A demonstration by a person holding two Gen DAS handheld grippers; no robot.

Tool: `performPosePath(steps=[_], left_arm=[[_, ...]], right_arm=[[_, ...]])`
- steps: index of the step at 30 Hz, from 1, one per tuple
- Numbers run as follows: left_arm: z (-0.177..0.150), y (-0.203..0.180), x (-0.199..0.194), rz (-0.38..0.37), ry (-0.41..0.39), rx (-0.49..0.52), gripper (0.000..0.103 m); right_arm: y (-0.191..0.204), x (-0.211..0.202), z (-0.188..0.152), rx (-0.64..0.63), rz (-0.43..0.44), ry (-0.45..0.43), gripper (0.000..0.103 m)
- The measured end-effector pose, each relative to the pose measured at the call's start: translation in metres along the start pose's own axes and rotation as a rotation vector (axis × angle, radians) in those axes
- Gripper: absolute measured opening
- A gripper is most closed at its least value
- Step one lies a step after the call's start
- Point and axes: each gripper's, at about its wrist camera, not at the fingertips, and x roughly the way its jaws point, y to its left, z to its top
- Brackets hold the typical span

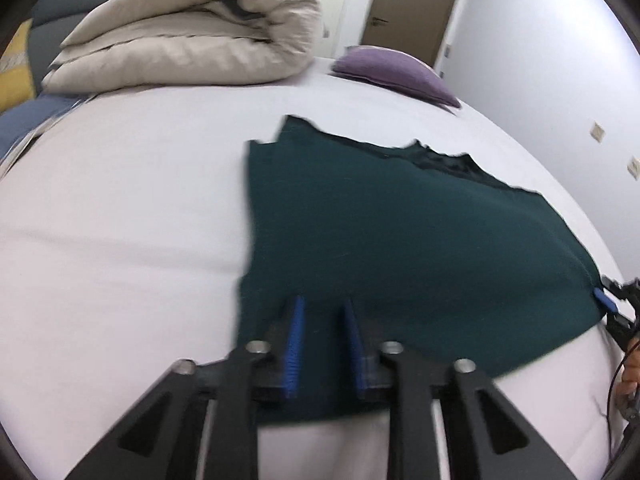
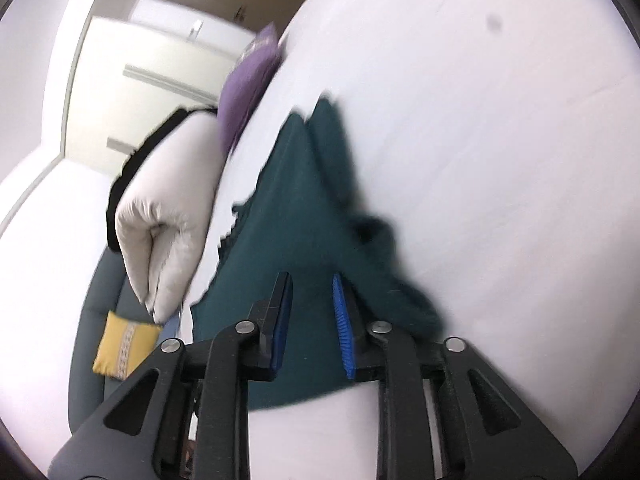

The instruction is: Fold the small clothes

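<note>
A dark green garment [image 1: 400, 240] lies spread on the white bed [image 1: 120, 220]. My left gripper [image 1: 323, 304] is open, its blue-padded fingers over the garment's near edge, near its left corner. The right gripper's blue tip [image 1: 604, 300] shows at the garment's right corner in this view. In the right wrist view the right gripper [image 2: 312, 284] is open over the garment [image 2: 288, 220], which looks bunched on its right side; the view is tilted and blurred. Cloth lies between both pairs of fingers, not pinched.
A rolled beige duvet [image 1: 192, 36] lies at the bed's far left, also in the right wrist view [image 2: 168, 208]. A purple pillow [image 1: 396, 68] lies at the far right. A grey sofa with a yellow cushion [image 2: 124, 344] stands beside the bed. A brown door [image 1: 412, 4] is behind.
</note>
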Motion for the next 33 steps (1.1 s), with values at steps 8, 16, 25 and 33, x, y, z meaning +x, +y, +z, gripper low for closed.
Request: performPosePath(steps=[8,16,25,33], left_arm=[[0.018,-0.045,-0.032,0.031,-0.101,0.075,0.051],[0.053,-0.08,0.041,0.117,0.004,0.149,0.052],[0.051,-0.067,0.075,0.126,0.049,0.143,0.057],[0.048,-0.069,0.075,0.138,0.038,0.156,0.058]], right_arm=[[0.096,0.028,-0.049,-0.189,0.144,0.165,0.043],[0.136,0.138,-0.072,-0.177,0.197,0.324,0.043],[0.124,0.209,0.013,-0.149,0.135,0.237,0.043],[0.067,0.141,0.078,-0.061,0.05,0.014,0.043]])
